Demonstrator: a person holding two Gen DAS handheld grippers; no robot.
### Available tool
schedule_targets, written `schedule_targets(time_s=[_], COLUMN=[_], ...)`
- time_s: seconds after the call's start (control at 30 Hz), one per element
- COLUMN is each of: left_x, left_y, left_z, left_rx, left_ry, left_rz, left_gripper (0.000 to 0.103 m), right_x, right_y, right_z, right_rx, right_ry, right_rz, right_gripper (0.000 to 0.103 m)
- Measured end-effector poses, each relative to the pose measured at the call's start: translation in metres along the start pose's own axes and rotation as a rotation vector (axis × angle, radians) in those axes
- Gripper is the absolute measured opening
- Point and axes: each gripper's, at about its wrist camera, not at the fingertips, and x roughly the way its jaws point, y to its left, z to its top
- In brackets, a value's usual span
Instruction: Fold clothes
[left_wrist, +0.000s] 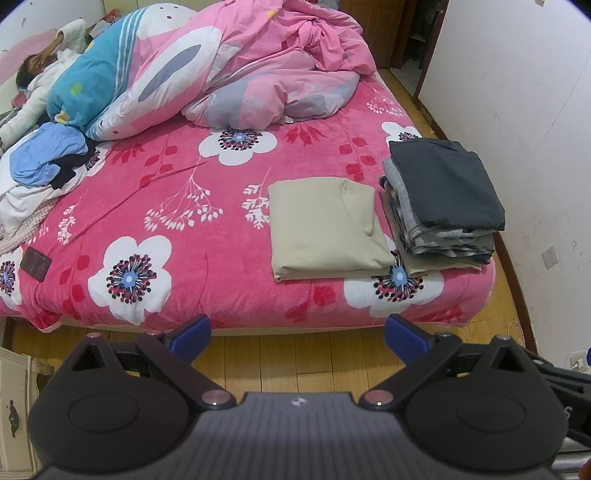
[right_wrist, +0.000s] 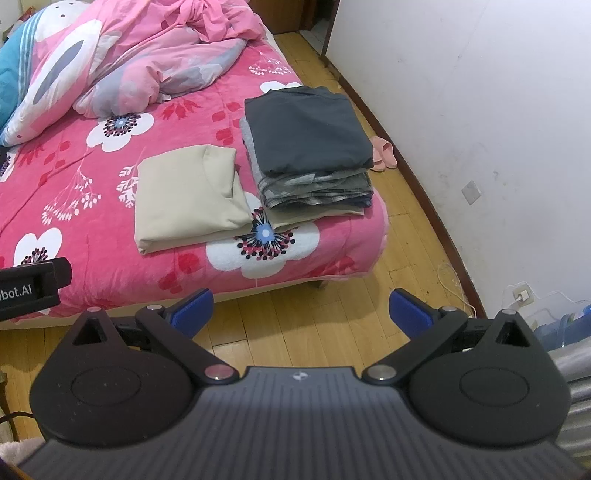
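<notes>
A folded beige garment (left_wrist: 325, 229) (right_wrist: 188, 197) lies flat on the pink flowered bed (left_wrist: 184, 229) (right_wrist: 74, 177). Right of it stands a stack of folded clothes (left_wrist: 439, 199) (right_wrist: 306, 147) with a dark grey piece on top. A heap of unfolded clothes (left_wrist: 40, 166), blue, black and white, sits at the bed's left side. My left gripper (left_wrist: 297, 334) is open over the wooden floor, short of the bed's edge, nothing between its blue fingers. My right gripper (right_wrist: 301, 308) is open too, likewise back from the bed. The left gripper's body shows at the left edge of the right wrist view.
A person (left_wrist: 40, 77) lies under a rumpled pink and blue quilt (left_wrist: 229, 74) at the far side of the bed. A dark wallet-like item (left_wrist: 35, 264) rests near the bed's left front. Pink slippers (right_wrist: 384, 153) lie on the floor by the white wall (right_wrist: 480, 110). A socket with a cable (right_wrist: 522, 295) is low on the wall.
</notes>
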Motion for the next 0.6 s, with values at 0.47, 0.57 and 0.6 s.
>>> schedule_targets(time_s=[0.47,0.57,0.6], left_x=[-0.0001,-0.0002,-0.0004], left_y=[0.0003,0.0004,0.0015], left_z=[-0.0017,-0.0021,-0.0026], left_rx=[0.005,0.005,0.006], left_ry=[0.006,0.006,0.005], left_rz=[-0.004,-0.005,-0.006], left_gripper=[0.101,0.101,0.101], right_x=[-0.0004,-0.0004,-0.0002], right_y=[-0.0022,-0.0026,-0.0030], right_z=[-0.0003,-0.0012,-0.0012], right_rx=[0.003,0.003,0.002], right_ry=[0.003,0.002,0.002], right_rz=[-0.002,-0.001,-0.001], right_gripper=[0.102,0.102,0.102])
